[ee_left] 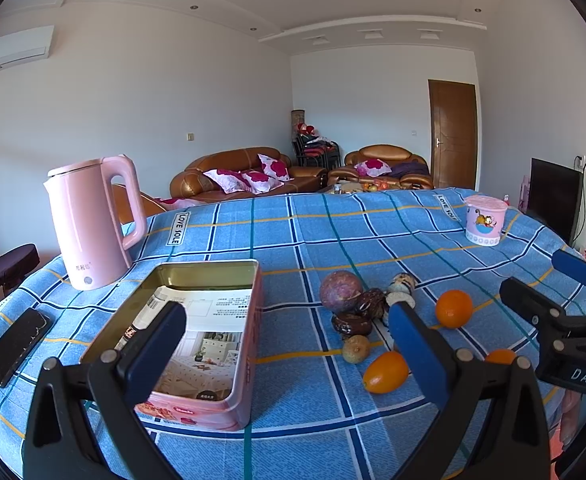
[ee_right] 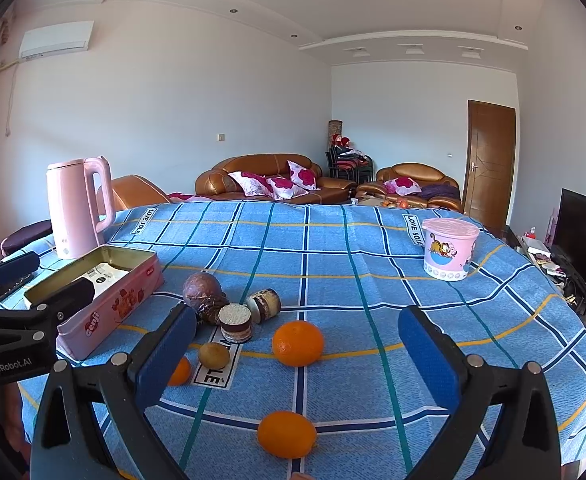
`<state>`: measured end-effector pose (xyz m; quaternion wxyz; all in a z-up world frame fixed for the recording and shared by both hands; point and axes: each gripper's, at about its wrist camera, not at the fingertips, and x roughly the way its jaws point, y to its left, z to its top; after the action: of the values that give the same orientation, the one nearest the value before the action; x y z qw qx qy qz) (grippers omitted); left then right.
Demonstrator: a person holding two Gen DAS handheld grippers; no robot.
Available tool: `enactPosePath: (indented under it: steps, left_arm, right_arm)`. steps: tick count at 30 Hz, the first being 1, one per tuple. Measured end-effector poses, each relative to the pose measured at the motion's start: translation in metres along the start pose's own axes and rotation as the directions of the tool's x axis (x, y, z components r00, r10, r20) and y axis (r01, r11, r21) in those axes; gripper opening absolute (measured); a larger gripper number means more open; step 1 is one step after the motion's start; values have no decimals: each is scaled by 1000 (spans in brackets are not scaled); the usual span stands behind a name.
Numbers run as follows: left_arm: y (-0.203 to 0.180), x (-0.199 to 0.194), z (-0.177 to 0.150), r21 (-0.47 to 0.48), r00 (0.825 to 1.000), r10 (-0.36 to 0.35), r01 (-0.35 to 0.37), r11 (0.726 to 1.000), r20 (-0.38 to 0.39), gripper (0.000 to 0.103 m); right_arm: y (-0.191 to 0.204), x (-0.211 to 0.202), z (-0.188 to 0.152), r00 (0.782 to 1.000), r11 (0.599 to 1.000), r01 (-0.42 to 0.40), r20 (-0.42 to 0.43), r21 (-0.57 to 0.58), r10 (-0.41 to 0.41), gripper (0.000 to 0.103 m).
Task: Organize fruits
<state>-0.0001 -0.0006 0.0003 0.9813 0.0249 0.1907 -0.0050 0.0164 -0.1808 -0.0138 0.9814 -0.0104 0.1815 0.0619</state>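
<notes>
Nothing has gone into the pink tin yet, as far as the pictures show: it sits at lower left of the left wrist view holding only a printed paper sheet. All the fruit lies loose on the blue checked tablecloth. In the right wrist view a round orange sits at centre, a second orange near the bottom edge, a small brownish fruit to the left, and a purple round fruit beside the tin (two small layered cakes sit among them). The left gripper and right gripper both stand wide apart, holding nothing. So the sorting looks wholly ahead.
</notes>
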Motion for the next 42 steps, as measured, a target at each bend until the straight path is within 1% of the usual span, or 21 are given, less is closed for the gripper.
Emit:
enactPosePath:
  steps: [18, 22, 29, 34, 39, 41, 42]
  left_arm:
    - [-1, 0, 0, 2, 1000, 2, -2, 1000, -2, 103]
    - [6, -2, -1, 1, 1000, 2, -2, 1000, -3, 103]
    - [0, 6, -5, 8, 1000, 3, -3, 1000, -21, 103]
    - [1, 10, -9, 10, 999, -1, 2, 1000, -42, 103]
    - [-4, 15, -16, 11, 998, -16, 17, 1000, -62, 103]
    - [-10, 18, -19, 21, 997, -34, 36, 999, -73, 102]
    - [-12, 19, -21, 26, 998, -43, 44, 999, -54, 102]
  right_arm:
    - [1, 0, 0, 1000, 1000, 0, 1, -1, 0, 102]
    - [1, 0, -1, 1000, 1000, -1, 1, -2, 1, 102]
    - [0, 0, -5, 1000, 1000, 4, -3, -13, -4, 102]
    - [-6, -2, -15, 1000, 999, 24, -5, -24, -24, 102]
    - [-6, -3, -39, 999, 998, 2, -38, -60, -4, 102]
    - [-4, -2, -48, 998, 997, -8, -55, -79, 4, 101]
    - [-4, 0, -51, 998, 997, -15, -65, -82, 9, 101]
